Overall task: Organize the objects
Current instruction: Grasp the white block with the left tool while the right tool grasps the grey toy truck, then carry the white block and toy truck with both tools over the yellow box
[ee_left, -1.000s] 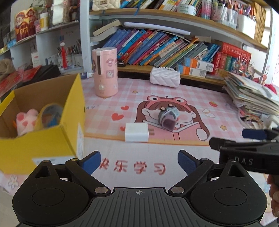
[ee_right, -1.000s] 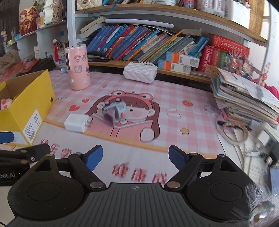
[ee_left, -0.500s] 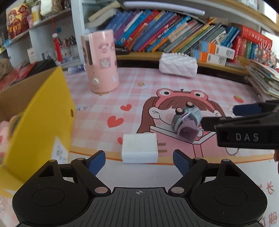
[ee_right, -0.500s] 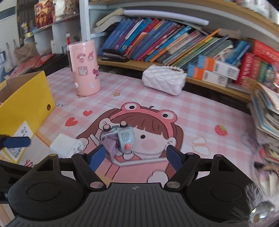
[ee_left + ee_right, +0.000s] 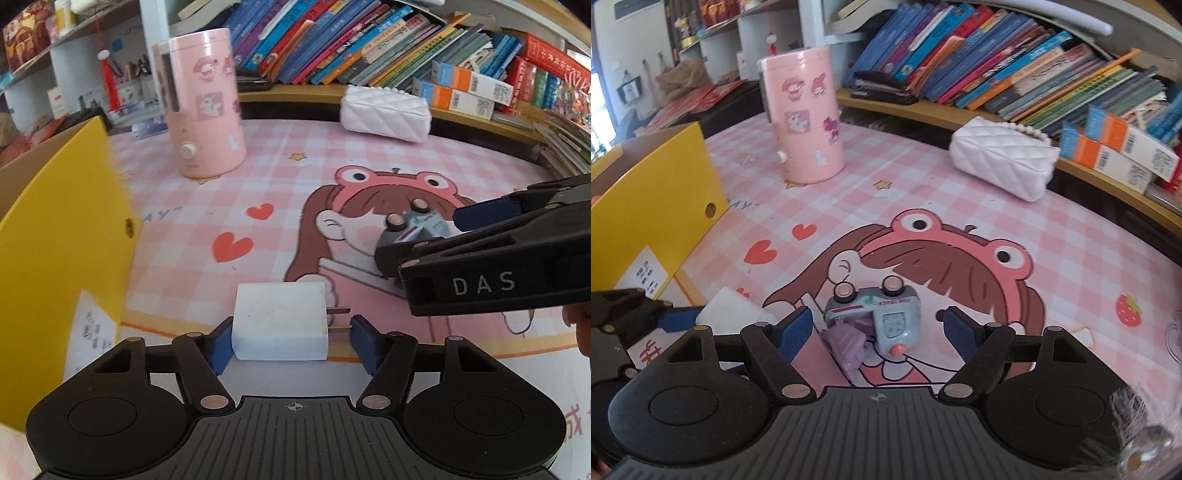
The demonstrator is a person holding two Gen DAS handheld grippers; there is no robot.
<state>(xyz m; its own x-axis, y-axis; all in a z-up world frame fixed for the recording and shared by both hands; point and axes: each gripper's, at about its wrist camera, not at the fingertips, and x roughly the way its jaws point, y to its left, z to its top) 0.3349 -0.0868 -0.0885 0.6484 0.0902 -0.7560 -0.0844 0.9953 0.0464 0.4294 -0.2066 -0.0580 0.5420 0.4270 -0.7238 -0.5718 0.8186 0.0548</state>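
Note:
A white charger plug (image 5: pixel 280 325) lies on the pink mat between the fingers of my left gripper (image 5: pixel 291 343); the left pad touches its side, the right pad stands just off the prongs. A grey-blue toy watch with a purple strap (image 5: pixel 875 325) lies on the cartoon girl print between the open fingers of my right gripper (image 5: pixel 877 332), touching neither. The toy (image 5: pixel 413 229) also shows in the left wrist view, partly behind the right gripper (image 5: pixel 424 236). The charger (image 5: pixel 735 314) shows in the right wrist view.
A yellow cardboard box (image 5: pixel 62 236) stands close at the left. A pink cylindrical humidifier (image 5: pixel 201 103) and a white quilted purse (image 5: pixel 386 112) stand at the back of the mat. Bookshelves (image 5: pixel 1015 66) run behind.
Both grippers have moved forward and down. The left gripper's fingers now straddle the charger and have narrowed. The right gripper's fingers now straddle the toy watch.

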